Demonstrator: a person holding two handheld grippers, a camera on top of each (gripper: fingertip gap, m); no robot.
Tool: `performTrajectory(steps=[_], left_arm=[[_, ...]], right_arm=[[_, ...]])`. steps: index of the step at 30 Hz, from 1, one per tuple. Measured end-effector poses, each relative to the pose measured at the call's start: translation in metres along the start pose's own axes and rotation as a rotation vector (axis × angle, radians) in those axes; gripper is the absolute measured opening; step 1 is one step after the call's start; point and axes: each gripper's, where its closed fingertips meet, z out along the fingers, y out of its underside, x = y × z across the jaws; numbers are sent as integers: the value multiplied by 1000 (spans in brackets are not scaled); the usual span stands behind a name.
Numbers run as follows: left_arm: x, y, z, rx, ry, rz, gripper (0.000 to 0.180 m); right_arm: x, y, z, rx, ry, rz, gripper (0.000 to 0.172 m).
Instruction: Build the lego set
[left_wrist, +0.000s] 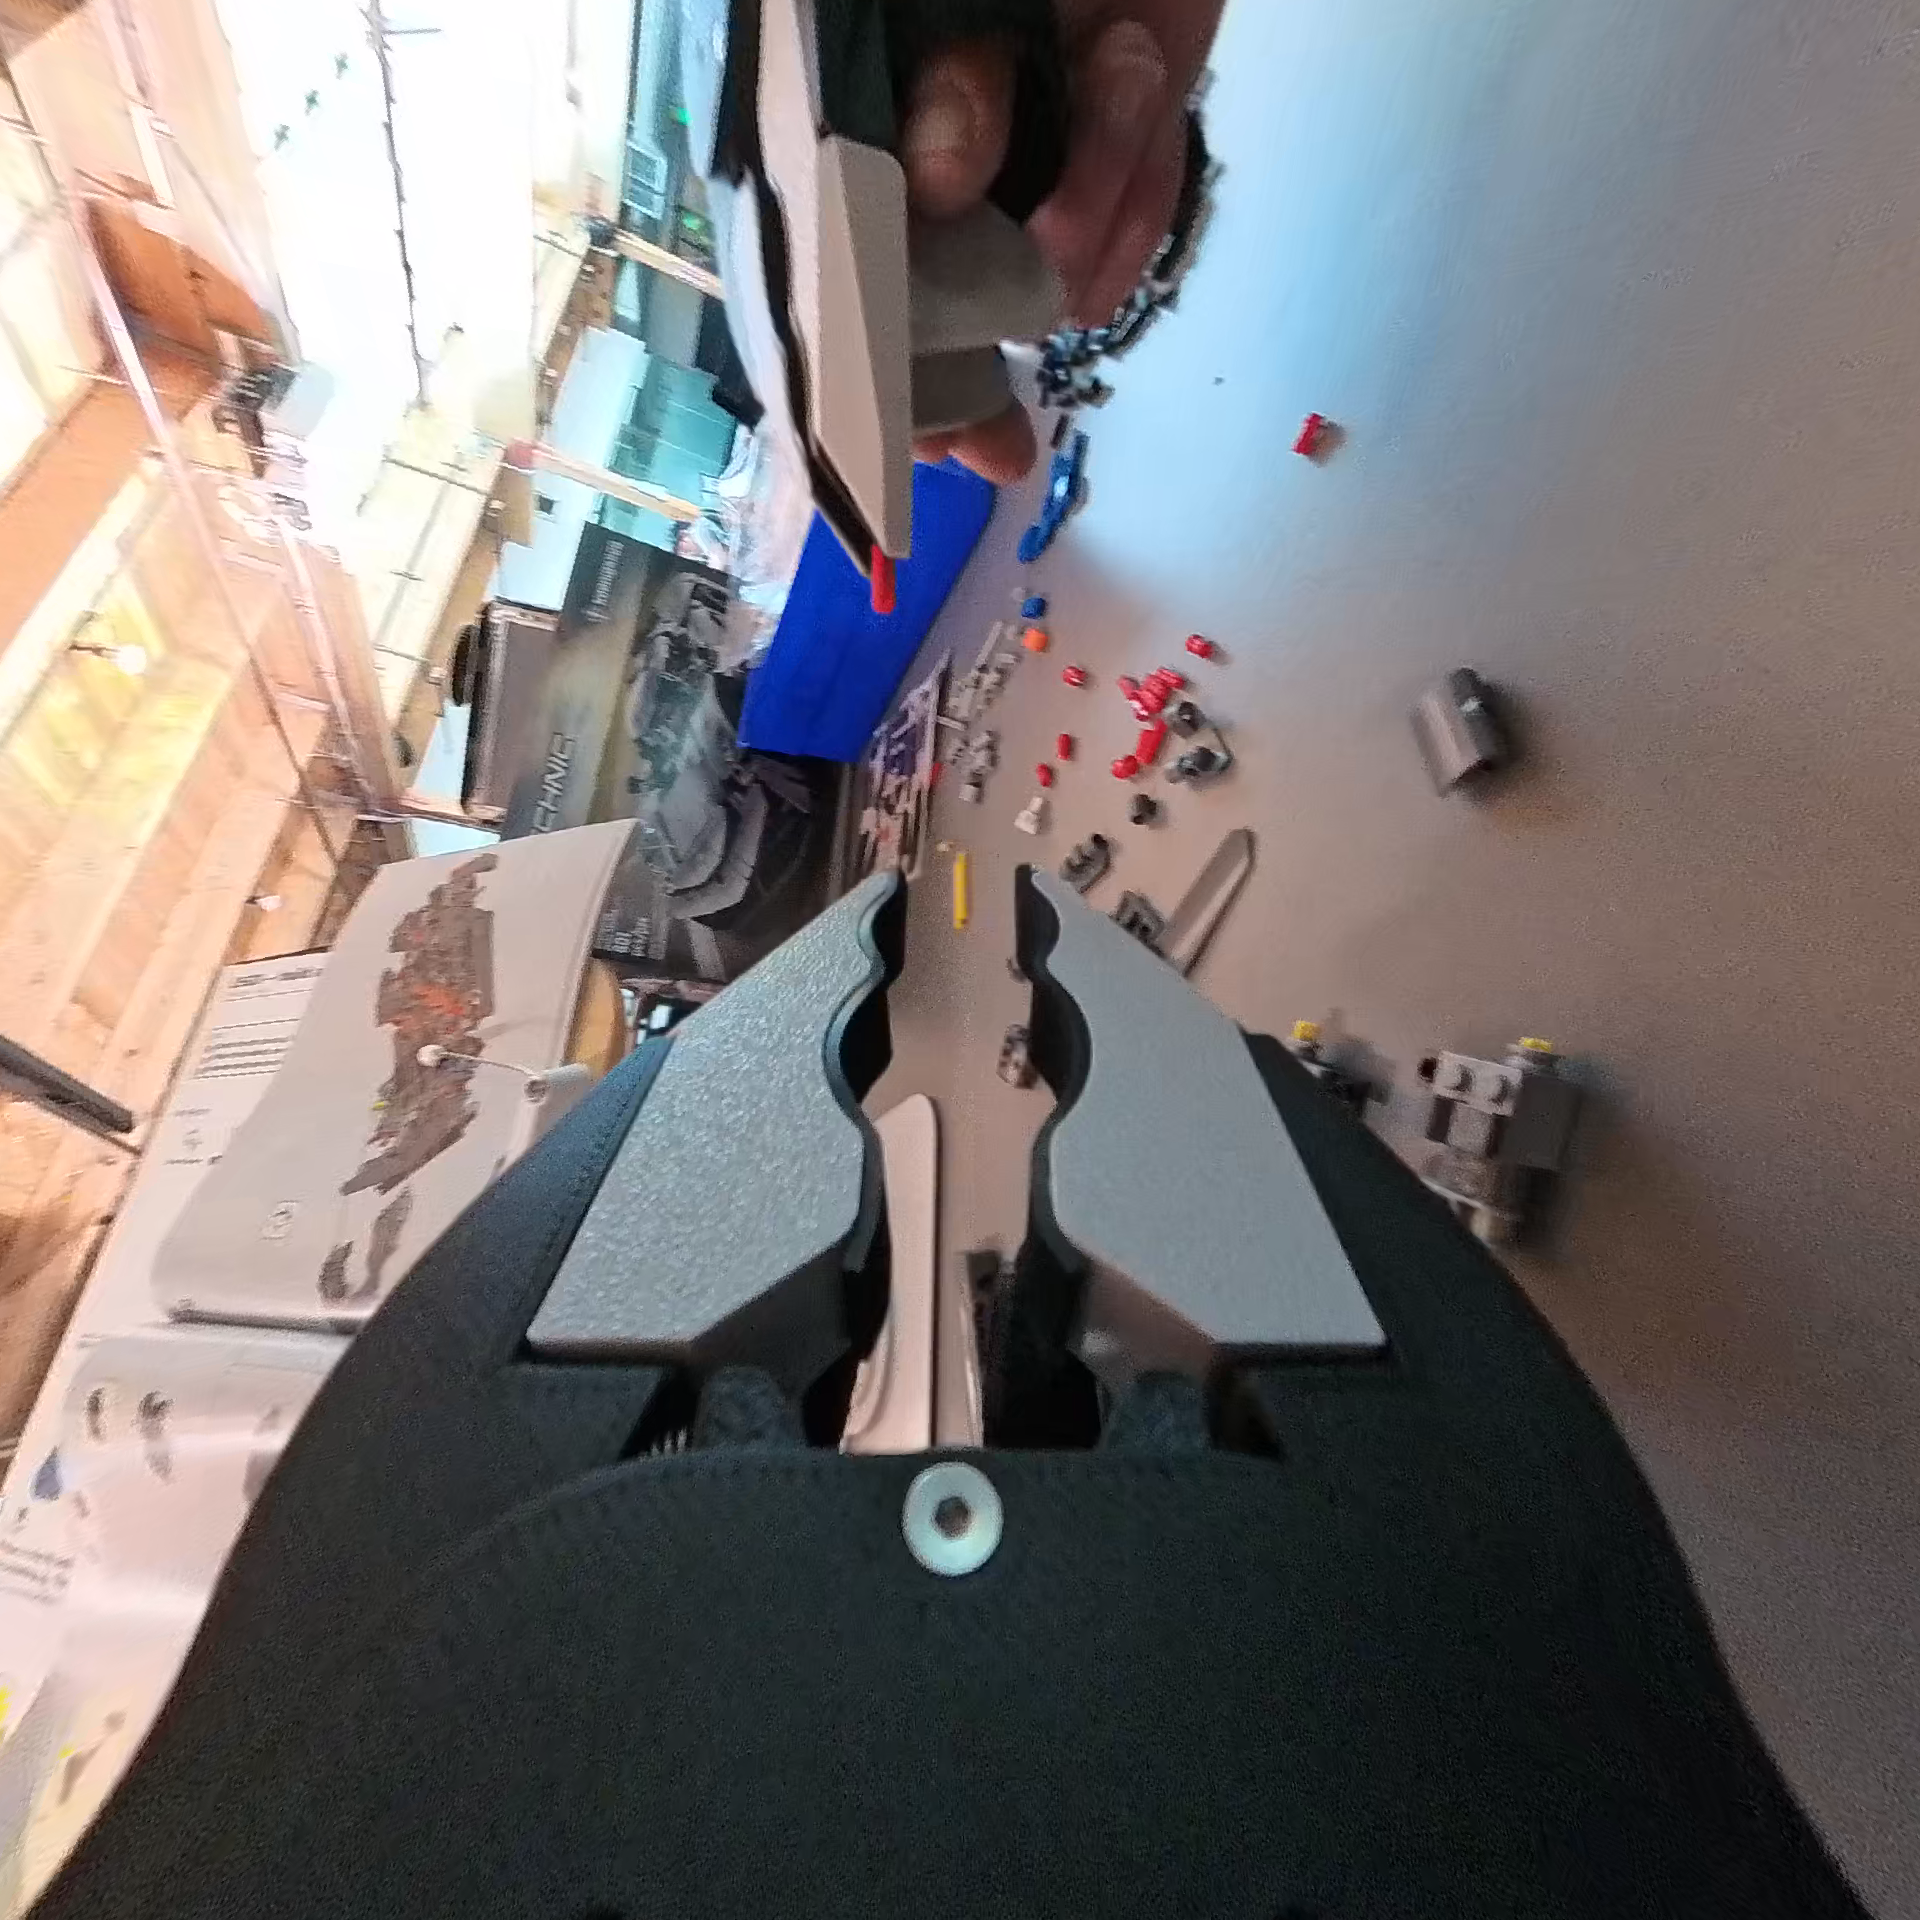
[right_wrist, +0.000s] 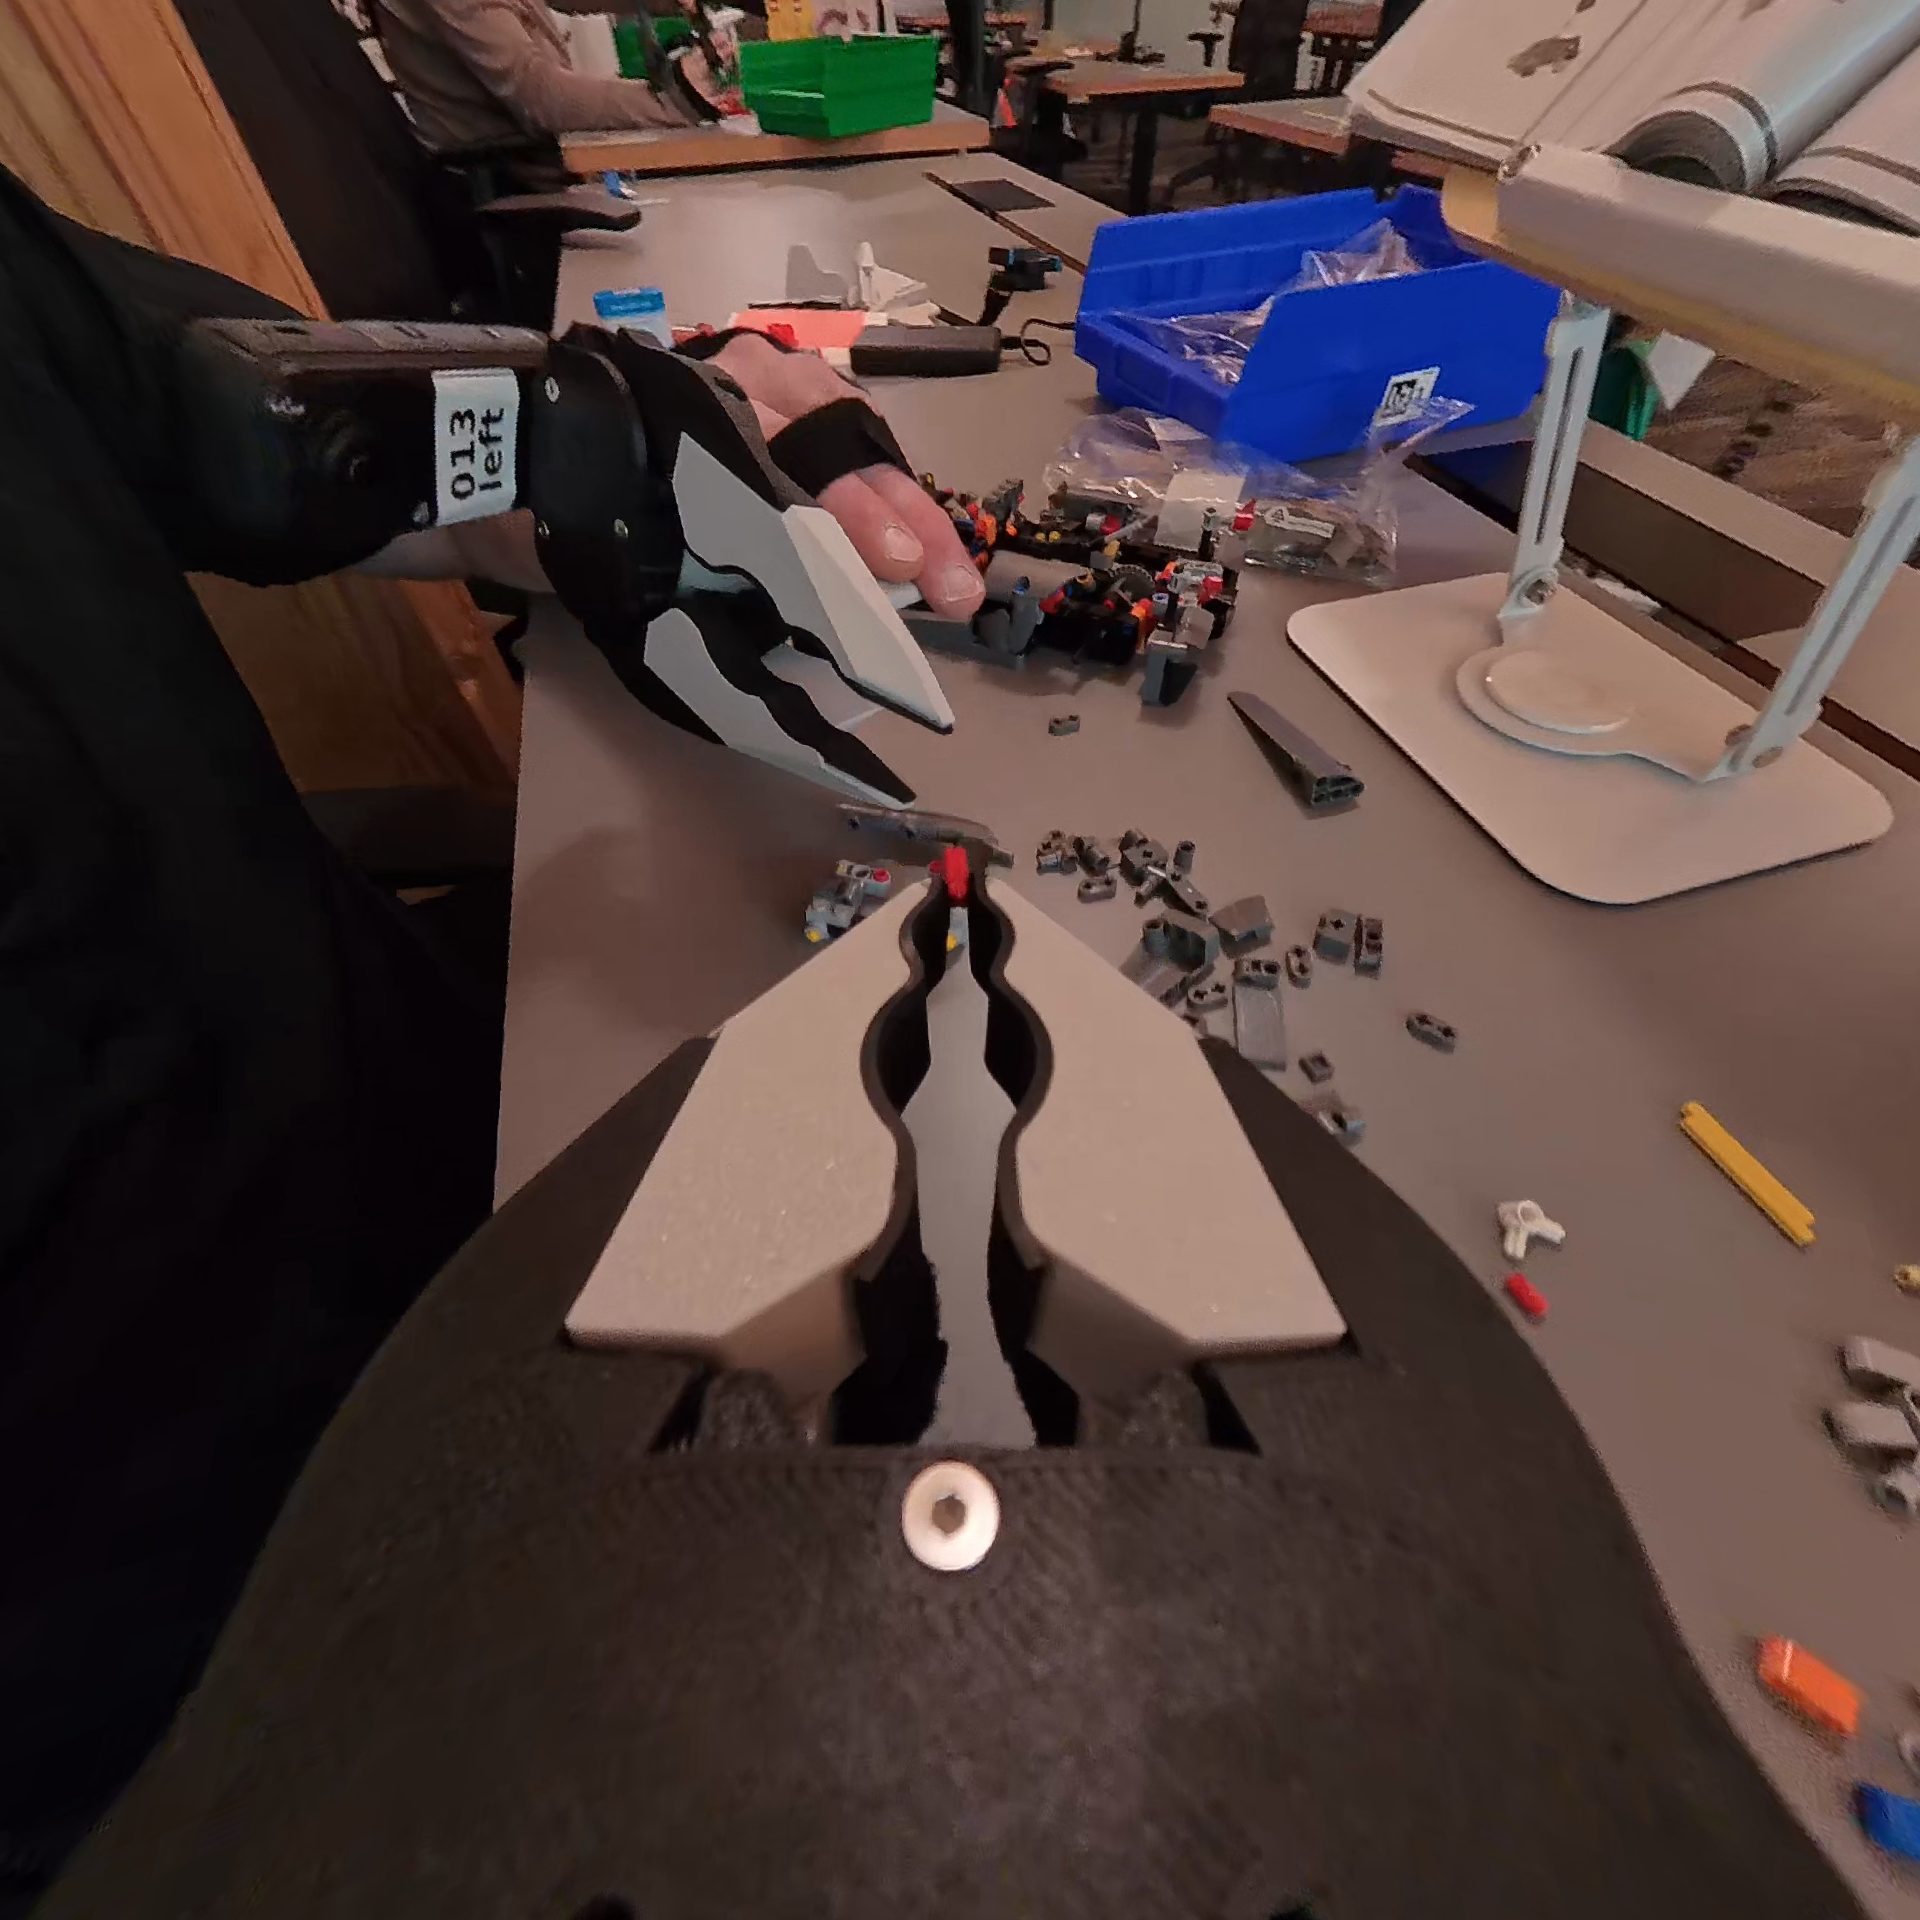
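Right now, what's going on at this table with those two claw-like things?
A person holds a two-finger gripper in each hand over a grey table strewn with small toy building pieces. The right gripper is shut on a small red pin at its tips. The left gripper hangs open just above a long grey piece, holding nothing. Behind them sit a half-built model, a blue bin and an open booklet on a stand.

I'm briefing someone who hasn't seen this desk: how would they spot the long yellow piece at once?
Start at the white book stand base on the grey table, then come toward the near right edge past the scattered grey pieces. The yellow rod lies alone there: long, thin and the only long yellow part among short ones.
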Motion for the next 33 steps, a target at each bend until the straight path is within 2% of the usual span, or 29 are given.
performTrajectory(steps=[10,19,24,29,33], left_arm=[[20,0,2,-5,58,-33,16],[25,12,3,-50,117,-67,16],[30,10,6,-50,207,-105,14],[47,10,16,-88,361,-145,0],[56,5,23,-95,418,-104,0]], right_arm=[[-12,23,-10,-17,152,20,1],[-18,27,-9,-26,238,9,1],[-21,32,-12,-33,272,5,1],[-26,40,-21,-52,302,-1,0],[-28,48,-25,-56,296,14,0]])
